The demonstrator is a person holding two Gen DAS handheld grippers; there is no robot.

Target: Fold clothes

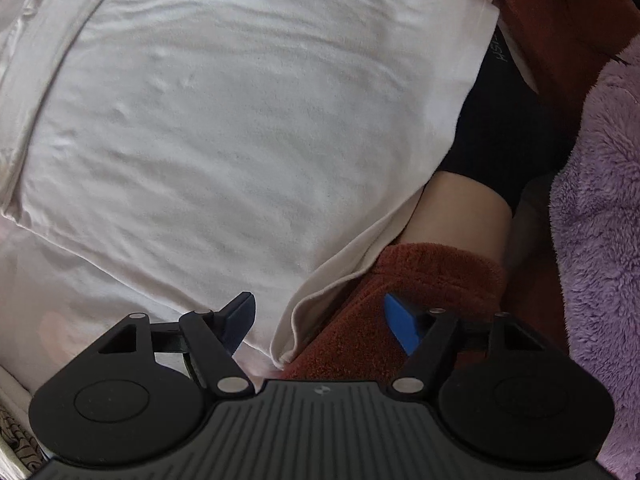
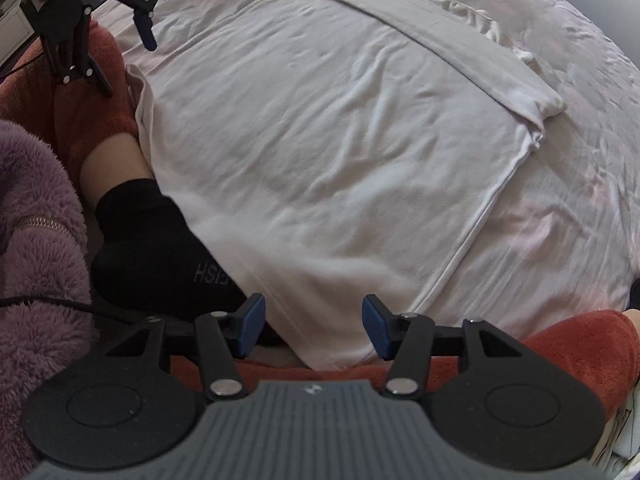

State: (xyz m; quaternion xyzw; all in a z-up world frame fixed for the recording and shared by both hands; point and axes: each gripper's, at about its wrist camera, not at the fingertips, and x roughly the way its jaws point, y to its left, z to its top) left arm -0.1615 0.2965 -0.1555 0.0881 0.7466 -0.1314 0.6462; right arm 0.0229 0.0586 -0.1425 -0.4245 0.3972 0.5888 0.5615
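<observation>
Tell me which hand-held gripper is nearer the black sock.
Right. The right hand-held gripper is open right beside the black sock; the left hand-held gripper, also open, sits at the white garment's corner, beyond the bare ankle.

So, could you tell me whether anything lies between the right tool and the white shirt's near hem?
Nothing visible does. The right tool is open with the white shirt's near hem directly ahead between its fingers. The black sock lies off to the left, clear of the hem.
</observation>
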